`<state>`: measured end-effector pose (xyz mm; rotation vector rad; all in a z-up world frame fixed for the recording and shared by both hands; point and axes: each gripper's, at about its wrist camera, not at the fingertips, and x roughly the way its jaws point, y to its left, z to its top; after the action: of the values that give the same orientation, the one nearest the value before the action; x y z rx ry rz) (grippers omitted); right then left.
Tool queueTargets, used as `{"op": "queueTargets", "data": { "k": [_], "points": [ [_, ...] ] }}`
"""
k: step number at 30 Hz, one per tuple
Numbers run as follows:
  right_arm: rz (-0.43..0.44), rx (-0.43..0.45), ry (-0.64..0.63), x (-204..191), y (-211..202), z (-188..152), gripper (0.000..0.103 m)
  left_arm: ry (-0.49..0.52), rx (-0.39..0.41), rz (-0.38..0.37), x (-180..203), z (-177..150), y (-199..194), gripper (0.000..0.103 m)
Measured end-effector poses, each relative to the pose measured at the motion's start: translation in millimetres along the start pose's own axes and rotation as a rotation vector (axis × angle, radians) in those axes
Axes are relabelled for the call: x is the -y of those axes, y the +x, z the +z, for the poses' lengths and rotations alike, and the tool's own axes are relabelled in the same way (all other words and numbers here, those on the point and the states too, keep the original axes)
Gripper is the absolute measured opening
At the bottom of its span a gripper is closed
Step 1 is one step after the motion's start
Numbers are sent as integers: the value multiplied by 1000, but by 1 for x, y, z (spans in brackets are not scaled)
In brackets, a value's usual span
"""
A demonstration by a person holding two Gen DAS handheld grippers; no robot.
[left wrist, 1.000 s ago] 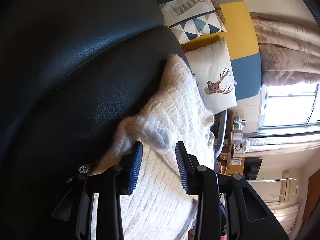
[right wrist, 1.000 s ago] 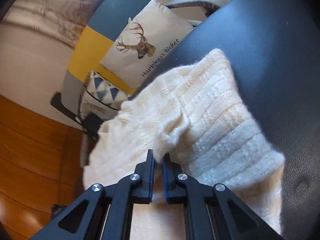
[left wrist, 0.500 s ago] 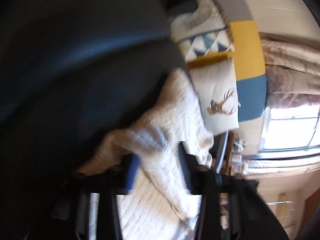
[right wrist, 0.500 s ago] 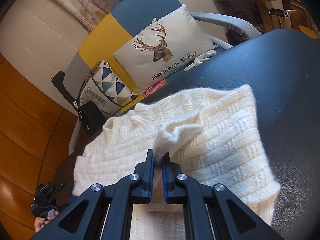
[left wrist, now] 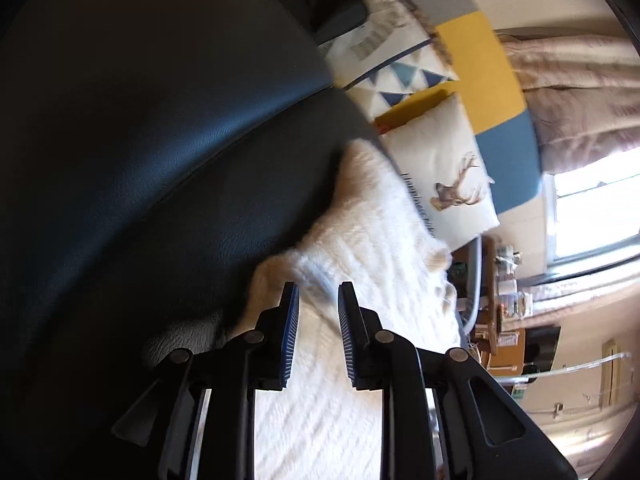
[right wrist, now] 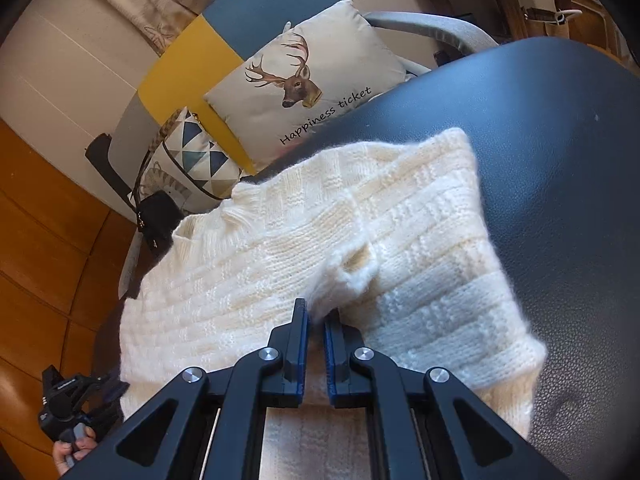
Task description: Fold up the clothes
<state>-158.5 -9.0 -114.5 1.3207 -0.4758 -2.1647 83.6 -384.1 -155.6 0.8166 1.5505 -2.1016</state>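
A cream knitted sweater (right wrist: 320, 248) lies spread on a black leather surface (right wrist: 560, 160), its left part reaching the edge nearest the armchair (right wrist: 224, 32). In the left wrist view the left claw (left wrist: 318, 300) is over the sweater (left wrist: 372, 248), its blue-padded fingers (left wrist: 290, 332) standing a little apart after narrowing; the knit shows between them, but whether the pads press on it cannot be told through the blur. To the right of centre, in the right wrist view, the right claw (right wrist: 316, 316) is clamped together on a raised pinch of the knit, a small peak of wool standing just above its tips. Behind the black surface, a deer cushion (right wrist: 304, 80) lettered "Happiness ticket" rests on the yellow, blue and grey armchair, with a triangle-patterned cushion (right wrist: 200, 152) and a black handbag (right wrist: 160, 220) beside it at left.
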Motion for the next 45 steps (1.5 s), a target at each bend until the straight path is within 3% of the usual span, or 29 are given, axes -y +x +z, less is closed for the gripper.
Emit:
{"op": "queueTargets", "data": {
  "k": [2, 5, 8, 11, 13, 15, 17, 19, 22, 24, 27, 30, 34, 37, 40, 42, 45],
  "points": [
    [10, -9, 11, 3, 1, 1, 9, 58, 59, -32, 14, 0, -18, 22],
    [41, -29, 55, 11, 7, 3, 11, 141, 60, -83, 43, 12, -16, 22],
    [57, -17, 87, 14, 7, 5, 11, 190, 27, -72, 66, 24, 10, 22],
    [23, 0, 16, 2, 3, 7, 12, 266, -4, 28, 77, 31, 47, 22],
    [28, 52, -67, -12, -7, 10, 11, 264, -33, 88, 72, 39, 72, 22],
    [-6, 83, -138, -22, -15, 13, 11, 251, 25, 155, 58, 42, 76, 21],
    [-71, 54, -133, -13, -9, 15, 11, 285, 54, 165, 53, 41, 75, 12],
    [-135, 8, -108, 2, 2, 12, 11, 319, 76, 188, 55, 35, 69, 12],
    [-108, 24, -67, 11, -2, 9, 10, 390, 87, 219, 66, 27, 61, 12],
    [-103, 43, -47, 14, -9, 9, 13, 419, 100, 170, 79, 24, 50, 12],
    [-181, 113, -56, 9, -31, 12, 22, 493, 122, 114, 101, 17, 39, 15],
    [-250, 198, -166, -14, -51, 15, 23, 529, 81, 130, 113, 16, 58, 16],
    [-215, 116, -404, -62, -26, 17, 23, 560, 32, 182, 116, 13, 81, 16],
    [-276, 34, -531, -82, 14, 13, 23, 574, 51, 279, 102, 15, 89, 16],
    [-330, -45, -503, -70, 52, 17, 23, 579, 57, 262, 88, 22, 86, 16],
    [-311, -5, -490, -63, 56, 19, 23, 617, 77, 288, 90, 22, 85, 16],
    [-327, -5, -493, -66, 55, 21, 23, 622, 106, 269, 97, 18, 75, 16]
  ]
}}
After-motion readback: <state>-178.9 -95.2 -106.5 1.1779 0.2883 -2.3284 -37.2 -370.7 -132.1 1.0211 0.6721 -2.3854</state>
